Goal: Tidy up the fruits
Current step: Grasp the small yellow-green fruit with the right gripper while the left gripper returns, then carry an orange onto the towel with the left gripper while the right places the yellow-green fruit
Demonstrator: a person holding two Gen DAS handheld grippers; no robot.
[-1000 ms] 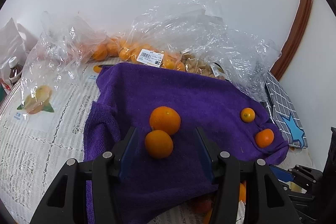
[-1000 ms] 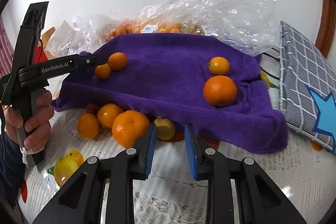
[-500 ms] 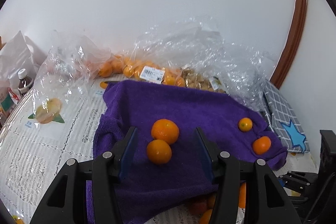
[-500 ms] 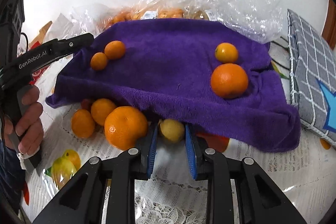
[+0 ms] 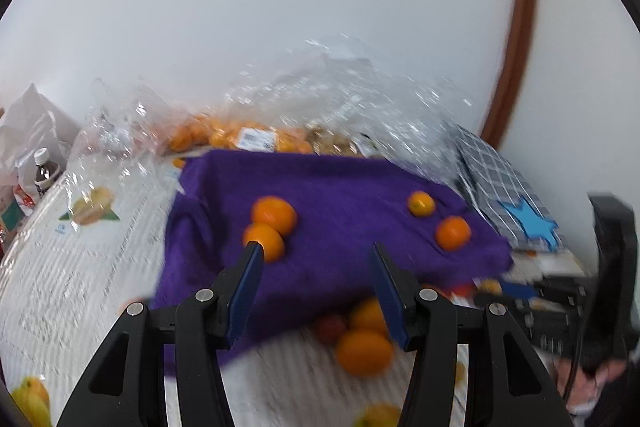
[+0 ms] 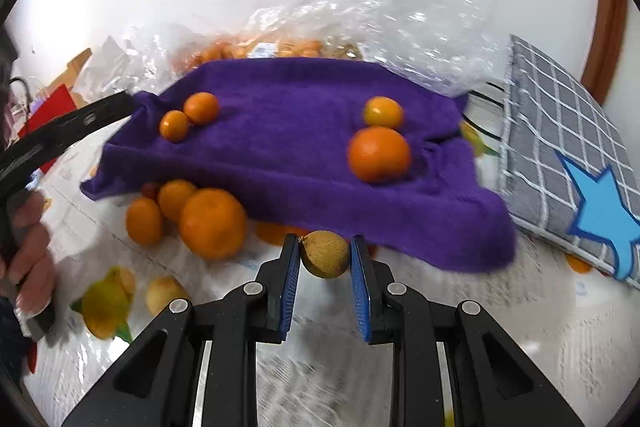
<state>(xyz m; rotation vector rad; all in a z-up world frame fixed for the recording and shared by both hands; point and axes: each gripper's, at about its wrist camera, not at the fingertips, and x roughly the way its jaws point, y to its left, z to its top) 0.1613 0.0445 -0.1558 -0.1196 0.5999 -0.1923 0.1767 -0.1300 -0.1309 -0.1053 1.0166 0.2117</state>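
Observation:
A purple towel (image 6: 288, 147) lies on the table with two small oranges (image 6: 188, 117) at its left and a large orange (image 6: 379, 154) with a small one (image 6: 383, 111) at its right. My right gripper (image 6: 325, 253) is shut on a small tan-yellow round fruit (image 6: 325, 254) just in front of the towel's near edge. Several loose oranges (image 6: 212, 223) lie on the tablecloth to its left. My left gripper (image 5: 316, 259) is open and empty above the towel's (image 5: 328, 211) near edge, with two oranges (image 5: 268, 227) by its left finger.
Clear plastic bags of oranges (image 6: 256, 51) stand behind the towel. A grey checked cloth with a blue star (image 6: 572, 163) lies at the right. A bottle (image 5: 44, 171) stands at the far left. The left hand-held gripper (image 6: 60, 135) shows in the right wrist view.
My right gripper has moved forward and closed on the tan-yellow fruit. My left gripper has pulled back and swung right, so the oranges sit left of its gap.

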